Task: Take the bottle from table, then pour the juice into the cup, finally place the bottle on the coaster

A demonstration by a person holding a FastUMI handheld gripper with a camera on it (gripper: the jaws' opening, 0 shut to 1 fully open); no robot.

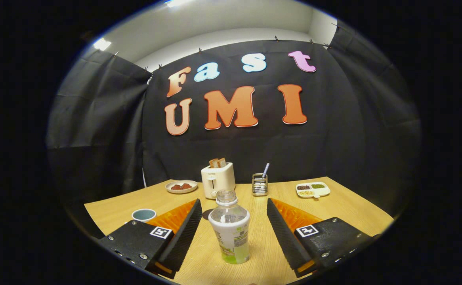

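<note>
Clear plastic, uncapped and with only a shallow pool of green juice at its base, the bottle (pixel 230 227) stands on the wooden table (pixel 346 209) between the two fingers of the gripper (pixel 231 227). The fingers are spread wide and hold nothing, with a visible gap on each side of the bottle. Its long axis runs vertical, mouth pointing at twelve o'clock, base at six.

The cup (pixel 144 215) sits at about ten o'clock from the bottle, beyond the left finger. A dark round shape (pixel 207 214), probably the coaster, peeks out just behind the bottle at eleven o'clock.

Risks, as I judge them: with the cap off, a lopsided close could nudge the bottle over and spill the juice. A grip high on the rounded shoulder could slip, and the thin wall may buckle under a hard squeeze.
</note>
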